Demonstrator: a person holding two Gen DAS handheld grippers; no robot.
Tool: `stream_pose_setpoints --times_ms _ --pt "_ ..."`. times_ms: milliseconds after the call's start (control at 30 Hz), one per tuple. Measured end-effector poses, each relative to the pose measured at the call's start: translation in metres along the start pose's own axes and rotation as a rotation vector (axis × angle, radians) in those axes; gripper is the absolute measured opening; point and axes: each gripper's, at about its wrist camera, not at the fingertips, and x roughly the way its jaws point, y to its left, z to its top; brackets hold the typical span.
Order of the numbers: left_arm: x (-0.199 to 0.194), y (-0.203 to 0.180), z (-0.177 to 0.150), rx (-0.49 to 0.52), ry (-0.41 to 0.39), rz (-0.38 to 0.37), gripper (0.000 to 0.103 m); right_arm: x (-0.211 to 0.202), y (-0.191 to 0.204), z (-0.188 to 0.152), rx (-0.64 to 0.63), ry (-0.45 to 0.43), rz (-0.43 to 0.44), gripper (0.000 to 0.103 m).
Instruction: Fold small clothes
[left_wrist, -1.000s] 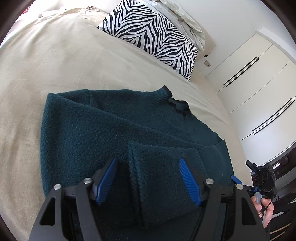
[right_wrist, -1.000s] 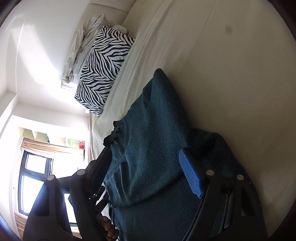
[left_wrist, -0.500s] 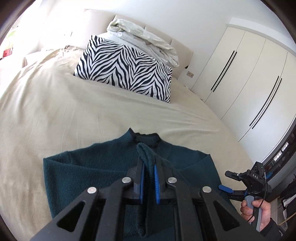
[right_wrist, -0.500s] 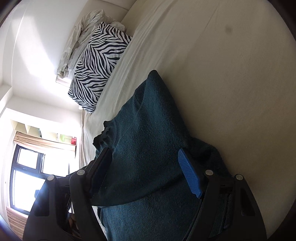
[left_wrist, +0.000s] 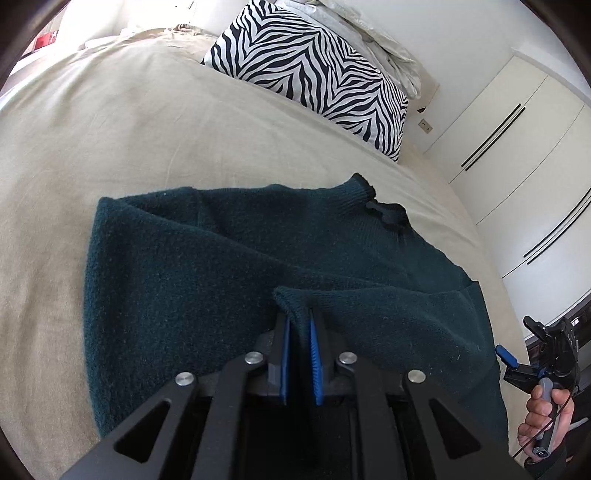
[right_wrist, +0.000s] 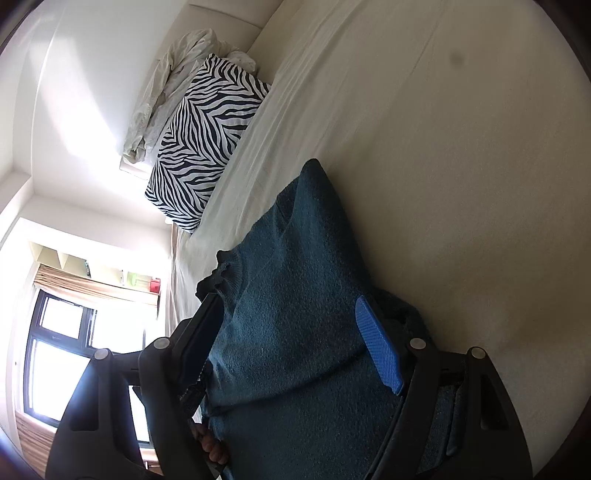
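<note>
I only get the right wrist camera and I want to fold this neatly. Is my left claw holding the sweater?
Observer: Yes. The left claw is shut on a pinched-up fold of the dark teal sweater.
Child: Which bit is it?
Observer: It looks like a sleeve end, lying across the sweater's front.
Child: Anything else I can't see?
Observer: A white wardrobe with long dark handles stands beyond the bed.

A fold of the dark green sweater (left_wrist: 229, 280) is pinched by the left gripper (left_wrist: 298, 332) over the beige bed (left_wrist: 110, 140).
</note>
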Motion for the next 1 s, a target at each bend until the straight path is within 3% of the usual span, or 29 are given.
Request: stream_pose_setpoints --times_ms 133,300,400,533,833,1000 --pt "0.000 0.003 -0.003 -0.017 -0.005 -0.018 0.014 -0.009 0.010 0.016 -0.014 0.001 0.046 0.074" --pt "0.003 0.003 -0.003 -0.016 -0.006 -0.013 0.015 0.024 0.024 0.019 -0.064 0.122 0.057 0.074" --pt "0.003 0.007 -0.003 -0.029 -0.006 -0.035 0.015 0.054 0.015 0.022 -0.028 0.195 0.059 0.074" --pt "0.005 0.018 -0.004 -0.070 -0.006 -0.095 0.015 0.067 0.009 0.040 0.010 0.152 0.069 0.073" --pt "0.008 0.019 -0.004 -0.064 -0.019 -0.107 0.015 0.097 0.001 0.088 0.109 0.110 0.092 0.073" --pt "0.008 0.019 -0.004 -0.064 -0.020 -0.110 0.015 0.081 -0.001 0.065 0.070 0.136 0.108 0.073"
